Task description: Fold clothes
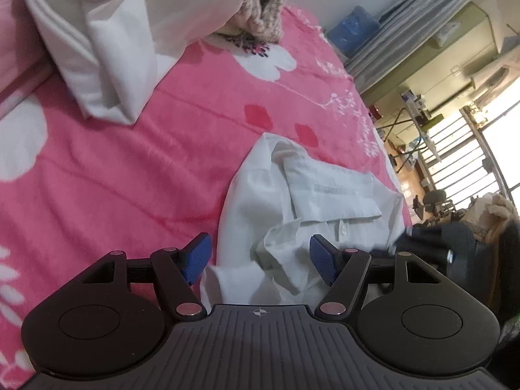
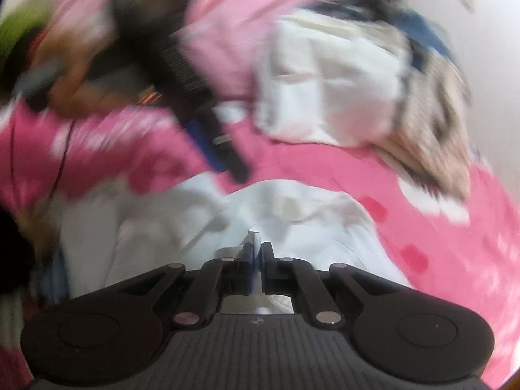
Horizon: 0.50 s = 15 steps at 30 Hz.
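Note:
A crumpled white shirt [image 1: 308, 195] with a button placket lies on the pink flowered blanket [image 1: 130, 169]. My left gripper [image 1: 260, 253] hovers over the shirt's near end. Its blue pads [image 1: 196, 256] stand wide apart, with cloth below them and nothing pinched. In the blurred right wrist view, my right gripper [image 2: 257, 250] is shut, and a sliver of the white shirt [image 2: 227, 224] pokes up between its pads. The left gripper [image 2: 211, 136] shows there too, coming in from the upper left over the shirt's far edge.
A stack of folded white garments [image 1: 107, 32] lies further back on the bed, with a beige knit piece [image 1: 266, 6] beside it. Beyond the bed's right edge are a desk, a chair [image 1: 435, 196] and a barred window [image 1: 471, 149].

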Motion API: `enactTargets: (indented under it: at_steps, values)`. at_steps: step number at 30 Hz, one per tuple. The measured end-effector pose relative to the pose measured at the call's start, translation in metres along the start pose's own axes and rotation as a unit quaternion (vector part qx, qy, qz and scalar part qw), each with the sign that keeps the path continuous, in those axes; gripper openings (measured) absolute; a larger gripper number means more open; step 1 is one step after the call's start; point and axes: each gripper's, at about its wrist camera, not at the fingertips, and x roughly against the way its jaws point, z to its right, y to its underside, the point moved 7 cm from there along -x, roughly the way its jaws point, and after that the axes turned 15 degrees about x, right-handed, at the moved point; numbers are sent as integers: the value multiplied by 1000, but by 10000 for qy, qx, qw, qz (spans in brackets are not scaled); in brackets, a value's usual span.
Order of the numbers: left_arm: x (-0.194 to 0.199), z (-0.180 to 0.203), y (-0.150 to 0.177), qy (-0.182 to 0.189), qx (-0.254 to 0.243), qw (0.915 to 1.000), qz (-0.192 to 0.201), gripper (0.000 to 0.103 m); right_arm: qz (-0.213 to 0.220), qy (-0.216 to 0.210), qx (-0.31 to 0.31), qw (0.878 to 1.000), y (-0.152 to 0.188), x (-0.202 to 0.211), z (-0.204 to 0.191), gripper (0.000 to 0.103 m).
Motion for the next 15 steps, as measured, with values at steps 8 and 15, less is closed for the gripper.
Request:
enactTargets:
  at_steps: [8, 15]
  values:
    - [-16, 11, -4, -112, -428, 9990, 61, 67, 167, -36, -2605, 9653, 37, -23, 81, 6]
    - [-32, 20, -7, -499, -910, 9945, 153, 67, 203, 69, -3723, 9278, 69, -29, 107, 10]
